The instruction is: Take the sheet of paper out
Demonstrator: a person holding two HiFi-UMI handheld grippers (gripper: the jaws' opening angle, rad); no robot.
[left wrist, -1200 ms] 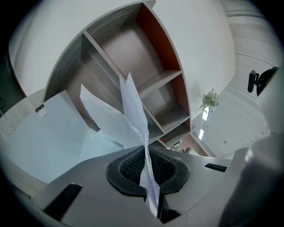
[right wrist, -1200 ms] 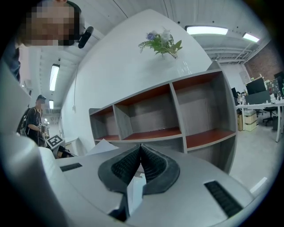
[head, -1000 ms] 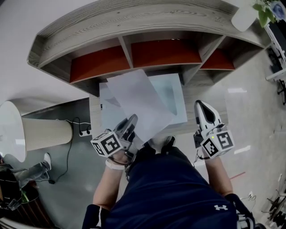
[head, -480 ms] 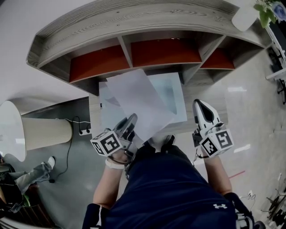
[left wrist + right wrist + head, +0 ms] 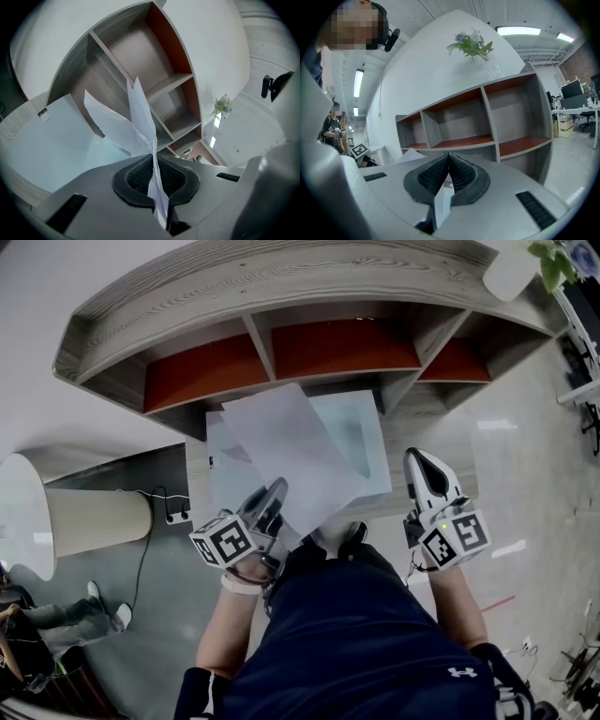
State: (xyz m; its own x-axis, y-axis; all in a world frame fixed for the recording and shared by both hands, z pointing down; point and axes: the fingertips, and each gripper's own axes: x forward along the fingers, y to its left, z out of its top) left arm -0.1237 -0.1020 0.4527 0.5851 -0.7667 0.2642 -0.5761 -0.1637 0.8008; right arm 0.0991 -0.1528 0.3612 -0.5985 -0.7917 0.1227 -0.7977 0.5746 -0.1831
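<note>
Since the left gripper (image 5: 274, 495) has its jaws clamped on the near corner of the sheet of paper (image 5: 292, 451), the step is probably best done as a slow, level draw toward the person's body. Pulling along the plane of the sheet should stop the thin corner tearing or slipping from the pads (image 5: 136, 176). The left gripper view shows the paper edge-on, pinched between those ribbed pads and bowing upward beyond them. The sheet lies skewed over the pale tabletop (image 5: 367, 432), and its far corner shows against the foot of the shelf unit (image 5: 281, 292). Beneath it is a second pale layer (image 5: 223, 442), either another sheet or a clear sleeve. Which it is cannot be told, and it may drag along with the pull. The right gripper (image 5: 422, 465) is closed, its pads meeting with nothing seen in them from the head view. It hangs well apart, to the right of the table, and looks free to pin the lower layer down if that is needed.

A pale cylinder (image 5: 94, 519) stands off to the left, with a cable (image 5: 145, 549) trailing across the floor beside it. A plant (image 5: 555, 261) sits on top of the shelf unit, and a bystander (image 5: 52, 620) is at the lower left. None of these lies in the path of the pull. The person's own shoes (image 5: 339, 538), just beside the table's near edge, are the likeliest limit on room to draw back.
</note>
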